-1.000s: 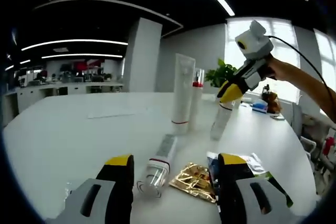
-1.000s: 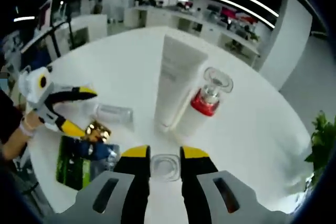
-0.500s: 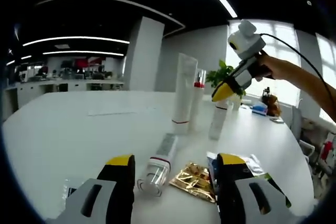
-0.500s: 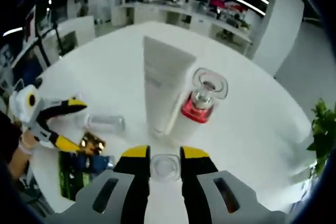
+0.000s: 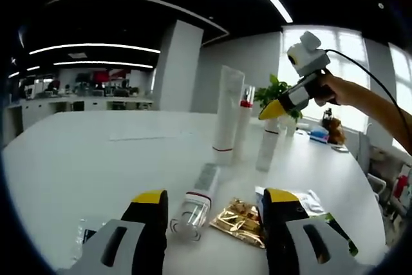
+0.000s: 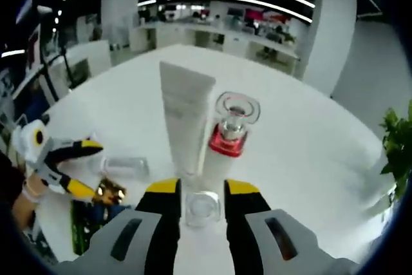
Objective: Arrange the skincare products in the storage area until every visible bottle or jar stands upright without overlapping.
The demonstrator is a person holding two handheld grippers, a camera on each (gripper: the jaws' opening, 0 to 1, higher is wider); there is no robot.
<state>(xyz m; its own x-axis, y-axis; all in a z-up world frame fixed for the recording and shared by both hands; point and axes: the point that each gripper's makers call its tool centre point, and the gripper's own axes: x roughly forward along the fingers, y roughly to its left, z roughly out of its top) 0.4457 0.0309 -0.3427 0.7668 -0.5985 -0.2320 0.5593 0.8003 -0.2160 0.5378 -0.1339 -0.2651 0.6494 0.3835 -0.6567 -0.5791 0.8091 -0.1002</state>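
White surface (image 5: 77, 159) carries all the skincare products. In the left gripper view, the left gripper (image 5: 209, 223) hovers low over it with its yellow-tipped jaws spread wide and nothing between them. In the gap just ahead of those jaws lies a clear bottle (image 5: 193, 203) on its side, its open-looking end toward the camera, and beside it, toward the right jaw, a crumpled gold sachet (image 5: 237, 218). Printed packets (image 5: 309, 207) lie by the right jaw's tip. Farther ahead a tall white tube (image 5: 227, 115) stands upright, with a red-collared bottle (image 5: 242, 127) just beside it.

To the right of those, the right gripper (image 5: 275, 109), held in a person's hand (image 5: 331, 88), sits at the top of a slim white bottle (image 5: 268, 147) standing upright.

In the right gripper view, looking down from above, the right gripper's (image 6: 203, 201) jaws pinch the clear cap of that slim bottle (image 6: 203, 207) between their yellow tips. Just beyond the jaws stand the white tube (image 6: 183, 117) and the red-collared bottle (image 6: 228, 136), close together. Off to the left of the jaws, the left gripper (image 6: 80, 169) hangs open beside the lying bottle (image 6: 125, 167) and the gold sachet (image 6: 108, 192).
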